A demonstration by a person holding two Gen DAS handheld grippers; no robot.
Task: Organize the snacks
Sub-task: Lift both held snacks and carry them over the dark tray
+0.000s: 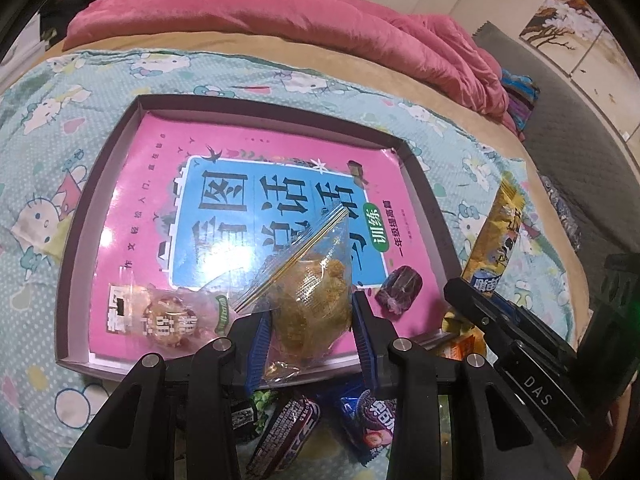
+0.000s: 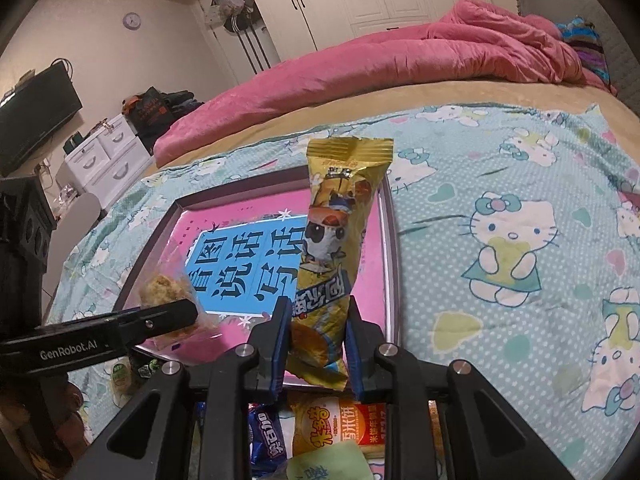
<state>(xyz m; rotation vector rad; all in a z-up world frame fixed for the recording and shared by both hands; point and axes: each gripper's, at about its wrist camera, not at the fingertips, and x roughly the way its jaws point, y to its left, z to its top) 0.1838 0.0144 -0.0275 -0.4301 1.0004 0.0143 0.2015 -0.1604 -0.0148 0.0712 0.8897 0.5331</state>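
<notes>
A shallow tray [image 1: 436,208] with a pink book as its floor lies on the bed. My left gripper [image 1: 314,322] is shut on a clear bag of brown crumbly snack [image 1: 312,292], held over the tray's near edge. A round pastry packet [image 1: 168,320] and a dark purple wrapped sweet [image 1: 400,288] lie in the tray. My right gripper [image 2: 318,328] is shut on a long yellow snack packet [image 2: 340,216], held upright above the tray's [image 2: 394,264] near right edge. The left gripper's finger and its bag [image 2: 164,292] show at left in the right wrist view.
Loose snacks lie on the Hello Kitty sheet [image 1: 48,152] before the tray: an Oreo pack [image 1: 368,416], a dark bar [image 1: 284,432], a rice cracker pack [image 2: 340,424]. A pink duvet [image 2: 400,56] lies behind the tray.
</notes>
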